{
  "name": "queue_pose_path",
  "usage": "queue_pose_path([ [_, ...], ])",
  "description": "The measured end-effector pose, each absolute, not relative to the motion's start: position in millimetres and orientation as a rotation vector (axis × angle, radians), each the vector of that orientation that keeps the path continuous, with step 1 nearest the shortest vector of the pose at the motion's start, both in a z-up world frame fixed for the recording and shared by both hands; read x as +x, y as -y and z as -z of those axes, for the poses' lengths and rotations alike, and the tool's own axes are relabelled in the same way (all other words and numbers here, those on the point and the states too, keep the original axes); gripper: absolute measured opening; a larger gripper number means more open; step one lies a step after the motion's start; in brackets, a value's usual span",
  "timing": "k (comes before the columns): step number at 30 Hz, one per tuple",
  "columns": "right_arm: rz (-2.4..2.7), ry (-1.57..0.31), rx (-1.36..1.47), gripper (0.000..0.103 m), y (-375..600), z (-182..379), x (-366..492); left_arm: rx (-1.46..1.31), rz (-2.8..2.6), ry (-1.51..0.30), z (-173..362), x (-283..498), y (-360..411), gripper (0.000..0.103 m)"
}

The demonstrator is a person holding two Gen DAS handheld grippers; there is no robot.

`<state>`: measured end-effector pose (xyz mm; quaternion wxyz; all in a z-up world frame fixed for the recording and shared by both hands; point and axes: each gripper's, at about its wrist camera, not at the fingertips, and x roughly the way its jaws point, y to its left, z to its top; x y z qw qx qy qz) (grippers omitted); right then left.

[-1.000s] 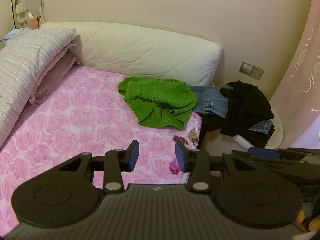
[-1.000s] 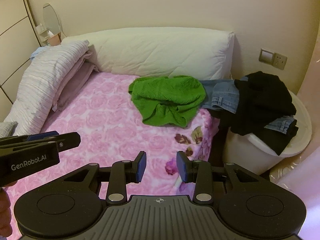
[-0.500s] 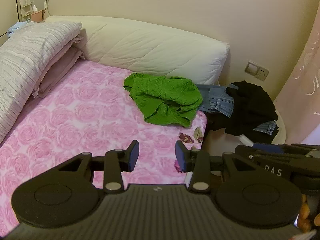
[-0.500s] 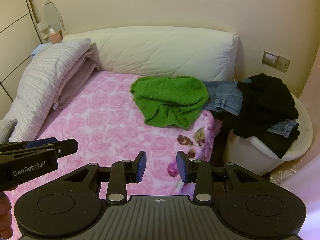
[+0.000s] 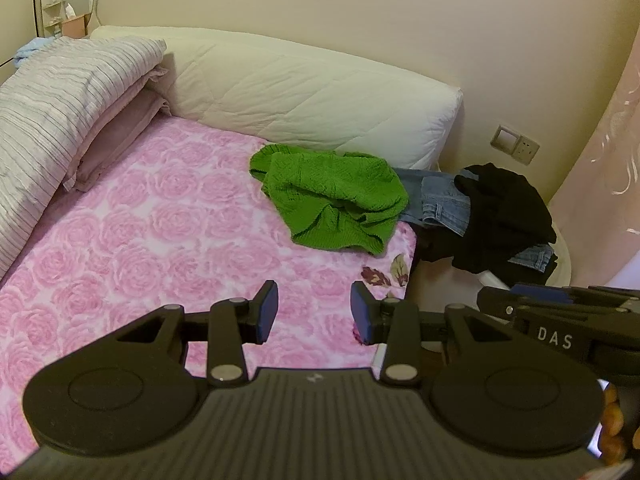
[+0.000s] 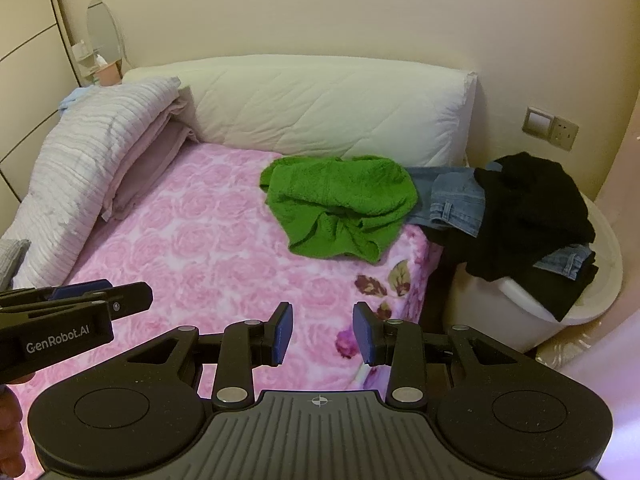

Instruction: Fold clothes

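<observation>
Jeans [image 6: 448,200] and black garment [image 6: 532,208] beside green sweater [image 6: 340,204], draping over basket [image 6: 600,264].

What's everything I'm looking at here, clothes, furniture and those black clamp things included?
Sweater: one, green, crumpled on the bed near its right edge.
Jeans: one pair, blue, between sweater and black garment.
Black garment: at least one, draped over the basket.
Basket: one, white, beside the bed.
Bedspread: one, pink roses.
Bolster: one, white, against the wall.
Folded bedding: one stack, grey-striped over mauve, left.
Mirror: one, oval, far left.
Wall socket: one, beige.
Left gripper: black, blue pads, open, empty.
Right gripper: same, open, empty.
</observation>
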<state>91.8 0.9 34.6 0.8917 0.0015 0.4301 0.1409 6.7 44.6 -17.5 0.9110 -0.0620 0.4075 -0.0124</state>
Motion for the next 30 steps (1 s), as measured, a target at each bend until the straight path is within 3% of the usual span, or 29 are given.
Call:
queue_pose_path([
  [18,-0.272,-0.92,0.008,0.037,6,-25,104,-0.136,0.041,-0.918,33,28,-40,0.036],
  [30,-0.261,-1.009,0.049,0.037,23,14,149,-0.173,0.023,-1.036,72,75,-36,0.035],
])
